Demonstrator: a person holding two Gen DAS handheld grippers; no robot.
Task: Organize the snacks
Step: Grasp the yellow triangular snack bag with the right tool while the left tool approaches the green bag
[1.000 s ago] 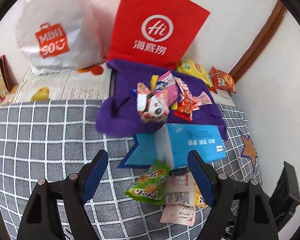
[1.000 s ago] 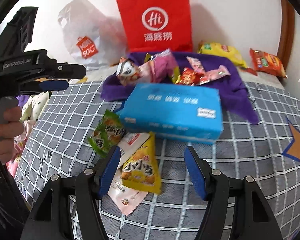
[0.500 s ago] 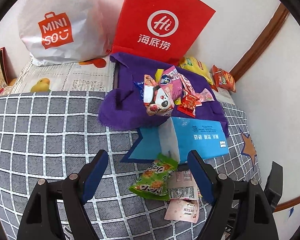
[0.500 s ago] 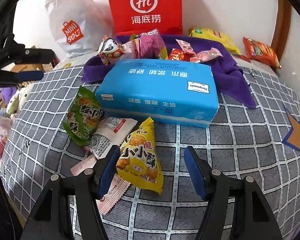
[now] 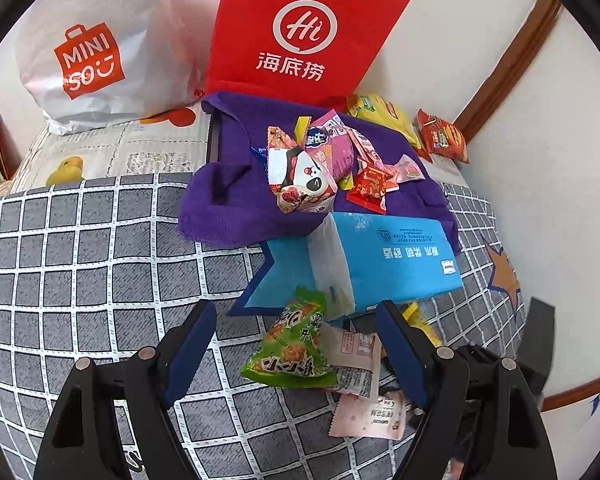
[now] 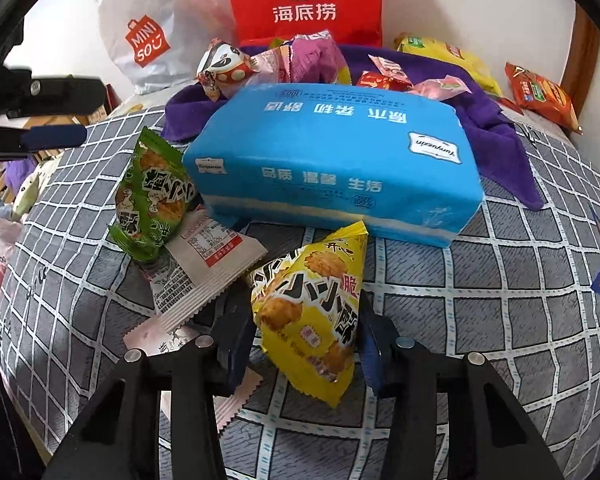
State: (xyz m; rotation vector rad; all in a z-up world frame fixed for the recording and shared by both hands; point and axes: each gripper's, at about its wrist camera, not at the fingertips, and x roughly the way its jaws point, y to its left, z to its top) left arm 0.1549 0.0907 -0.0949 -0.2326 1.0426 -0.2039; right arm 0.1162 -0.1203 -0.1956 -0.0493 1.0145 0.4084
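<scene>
1. The bed [image 5: 80, 260] has a gray blanket with white squares, and it holds everything. I think the tidying is only just starting, because snacks lie all over it.
2. A red bag [image 5: 300, 32] and a white bag [image 5: 92, 48] stand at the far edge of the bed by the wall. The red one says "Hi" and 海底捞. The white one says "MINISO". I cannot see any snacks inside them.
3. A purple towel [image 5: 228, 208] lies in front of the red bag. A heap of snacks sits on it, with a panda packet [image 5: 300, 176] on top. A big yellow bag [image 6: 448, 56] and an orange packet [image 6: 540, 94] lie in the far right corner.
4. A blue tissue pack [image 6: 332, 152] lies in the middle of the bed, touching the towel. Its small label reads "Yunyuexin", and its side says 品质 温馨 生活.
5. The yellow snack packet [image 6: 312, 320] is near the front edge, just in front of the blue pack. The right tongs [image 6: 302, 312] squeeze it from both sides. It has big black words that I cannot read fully.
6. The green snack packet [image 5: 292, 348] leans on the blue pack's left end. The left tongs [image 5: 294, 312] hang over it, spread wide and holding nothing.
7. A white packet [image 6: 204, 264] and a pink packet [image 5: 372, 420] lie flat beside the green one. Their print is too small to read.
8. Still to do, I think: every loose snack needs a place.
</scene>
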